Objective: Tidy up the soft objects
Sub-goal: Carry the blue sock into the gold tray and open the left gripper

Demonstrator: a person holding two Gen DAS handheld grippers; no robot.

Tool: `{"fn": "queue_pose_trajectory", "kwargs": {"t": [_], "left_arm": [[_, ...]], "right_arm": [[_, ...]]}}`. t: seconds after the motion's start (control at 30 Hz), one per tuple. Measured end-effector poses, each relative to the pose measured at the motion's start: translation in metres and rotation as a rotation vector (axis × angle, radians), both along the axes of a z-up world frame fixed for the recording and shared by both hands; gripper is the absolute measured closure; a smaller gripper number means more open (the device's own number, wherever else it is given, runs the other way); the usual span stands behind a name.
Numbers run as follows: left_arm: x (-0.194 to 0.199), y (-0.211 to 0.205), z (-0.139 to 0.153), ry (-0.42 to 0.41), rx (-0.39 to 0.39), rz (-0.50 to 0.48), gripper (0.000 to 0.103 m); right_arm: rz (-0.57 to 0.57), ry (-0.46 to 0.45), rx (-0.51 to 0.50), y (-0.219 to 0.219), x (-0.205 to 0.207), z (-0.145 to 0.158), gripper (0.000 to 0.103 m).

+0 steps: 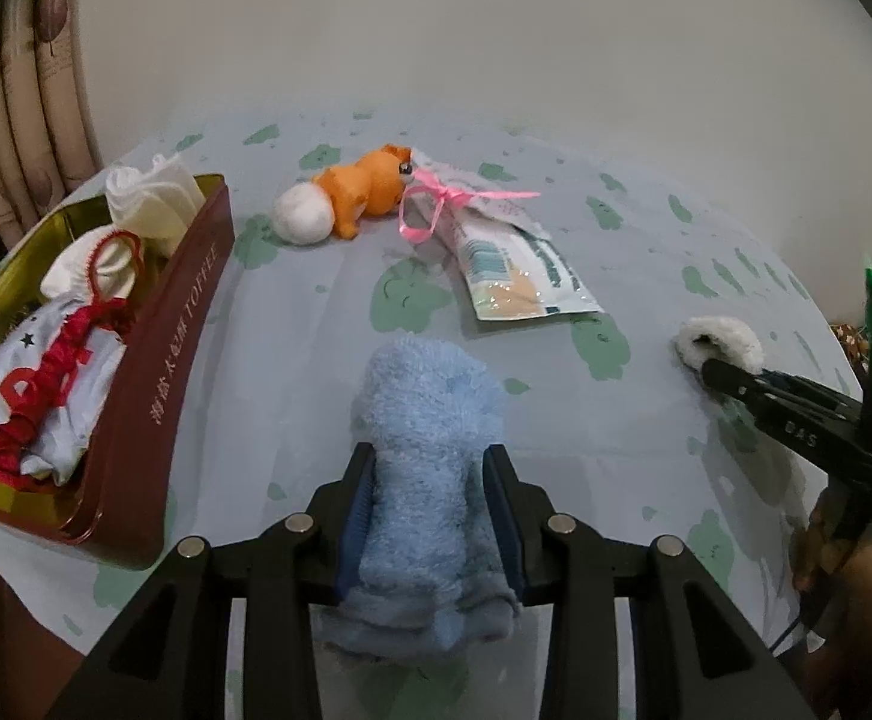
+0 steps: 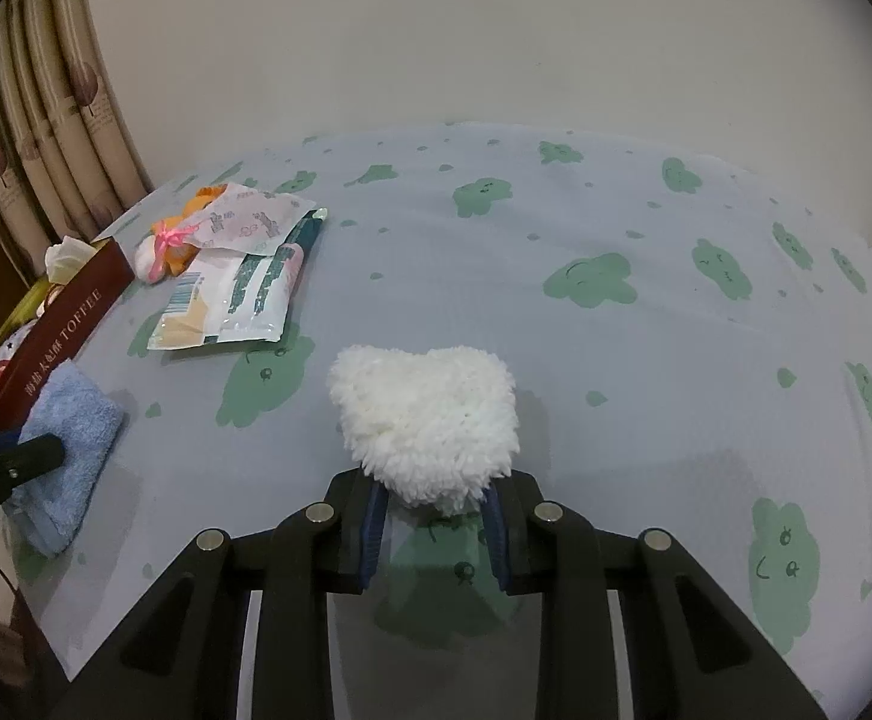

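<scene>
A folded light-blue towel lies on the bed sheet, and my left gripper is shut on its near end, both blue pads pressing its sides. The same towel shows at the left of the right wrist view, beside the tin. A white fluffy cloth rests on the sheet ahead of my right gripper, whose jaws pinch its narrow near edge. In the left wrist view that cloth sits at the far right with the right gripper's tips on it.
A dark-red toffee tin at the left holds a white-and-red cloth bundle and folded tissue. Beyond it lie an orange plush toy with a white ball, and plastic packets tied with pink ribbon. Curtains hang at the left.
</scene>
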State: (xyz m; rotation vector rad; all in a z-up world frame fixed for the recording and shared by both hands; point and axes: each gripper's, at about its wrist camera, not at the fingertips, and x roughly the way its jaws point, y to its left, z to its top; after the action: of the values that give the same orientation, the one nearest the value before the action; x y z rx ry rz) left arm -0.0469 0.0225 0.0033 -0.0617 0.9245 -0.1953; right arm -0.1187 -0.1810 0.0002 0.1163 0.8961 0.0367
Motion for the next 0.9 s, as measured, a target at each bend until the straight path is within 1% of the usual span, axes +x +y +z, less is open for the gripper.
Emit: {"fn": "queue_pose_trajectory", "kwargs": {"t": [0.13, 0.2, 0.3, 0.4, 0.6, 0.63, 0.7, 0.73, 0.77, 0.8, 0.83, 0.87, 0.9], "left_arm": [[-0.006, 0.005, 0.008, 0.002, -0.034, 0.01, 0.067], [-0.009, 0.013, 0.017, -0.004, -0.067, 0.018, 0.067], [-0.012, 0.033, 0.036, -0.008, -0.136, 0.048, 0.067], [-0.012, 0.057, 0.057, -0.013, -0.173, 0.082, 0.067], [0.001, 0.11, 0.09, -0.035, -0.153, 0.16, 0.067], [0.003, 0.118, 0.093, -0.045, -0.141, 0.178, 0.067], [0.013, 0.134, 0.094, -0.037, -0.113, 0.209, 0.067], [0.016, 0.14, 0.094, -0.029, -0.118, 0.216, 0.067], [0.016, 0.145, 0.094, -0.026, -0.142, 0.221, 0.067], [0.014, 0.145, 0.094, -0.024, -0.161, 0.208, 0.067], [0.012, 0.14, 0.093, -0.019, -0.172, 0.173, 0.067], [0.009, 0.131, 0.092, -0.013, -0.162, 0.126, 0.067], [0.006, 0.118, 0.091, -0.011, -0.124, 0.083, 0.067]], "right_arm": [[0.0, 0.004, -0.001, 0.0, 0.001, -0.001, 0.077], [0.0, 0.006, -0.004, 0.001, 0.002, -0.002, 0.077], [0.001, 0.01, -0.009, 0.002, 0.003, -0.002, 0.077], [0.002, 0.011, -0.014, 0.002, 0.003, -0.003, 0.077], [0.003, 0.016, -0.018, 0.003, 0.003, -0.004, 0.077], [0.002, 0.016, -0.019, 0.003, 0.003, -0.004, 0.076], [0.003, 0.019, -0.021, 0.003, 0.004, -0.004, 0.076], [0.003, 0.02, -0.022, 0.003, 0.004, -0.004, 0.076], [0.003, 0.021, -0.022, 0.003, 0.004, -0.005, 0.075], [0.003, 0.022, -0.022, 0.003, 0.004, -0.005, 0.075], [0.004, 0.024, -0.023, 0.004, 0.004, -0.005, 0.074], [0.005, 0.027, -0.026, 0.004, 0.005, -0.006, 0.074], [0.006, 0.029, -0.03, 0.005, 0.005, -0.006, 0.074]]}}
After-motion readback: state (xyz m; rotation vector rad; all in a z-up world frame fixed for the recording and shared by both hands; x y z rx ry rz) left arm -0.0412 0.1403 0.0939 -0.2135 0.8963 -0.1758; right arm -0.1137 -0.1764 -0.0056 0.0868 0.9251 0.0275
